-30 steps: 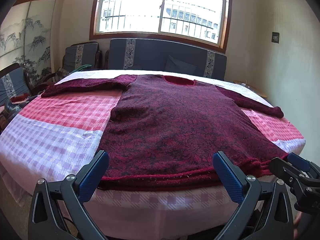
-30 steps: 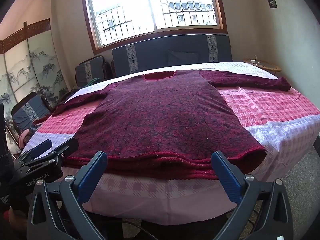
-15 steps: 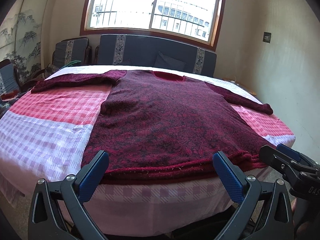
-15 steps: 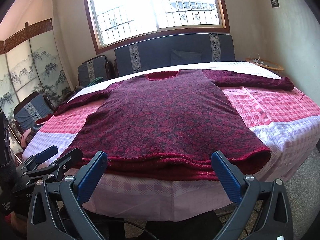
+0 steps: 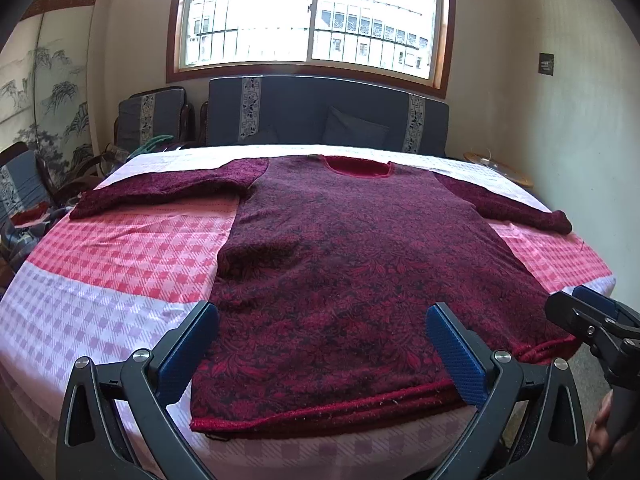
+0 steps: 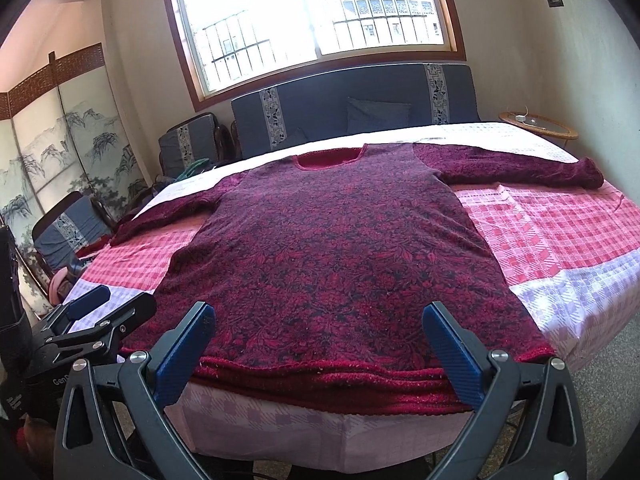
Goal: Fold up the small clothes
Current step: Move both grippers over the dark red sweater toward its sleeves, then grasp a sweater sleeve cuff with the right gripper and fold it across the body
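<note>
A dark red patterned sweater (image 5: 352, 264) lies flat on the bed, neck away from me, both sleeves spread out to the sides; it also shows in the right wrist view (image 6: 344, 256). Its hem lies along the near bed edge. My left gripper (image 5: 322, 350) is open and empty, hovering over the hem toward its left part. My right gripper (image 6: 320, 346) is open and empty over the hem. The right gripper also shows in the left wrist view (image 5: 588, 320) at the sweater's right hem corner, and the left gripper in the right wrist view (image 6: 108, 308) at the left hem corner.
The bed has a pink and lilac checked sheet (image 5: 120, 264). A dark blue sofa back (image 5: 328, 116) and chairs (image 5: 152, 120) stand behind it under a window. A small round side table (image 6: 538, 124) is at the far right. A painted folding screen (image 6: 60, 152) stands at the left.
Both grippers have moved forward and a little higher over the sweater's hem; the sweater has not moved. Both stay open.
</note>
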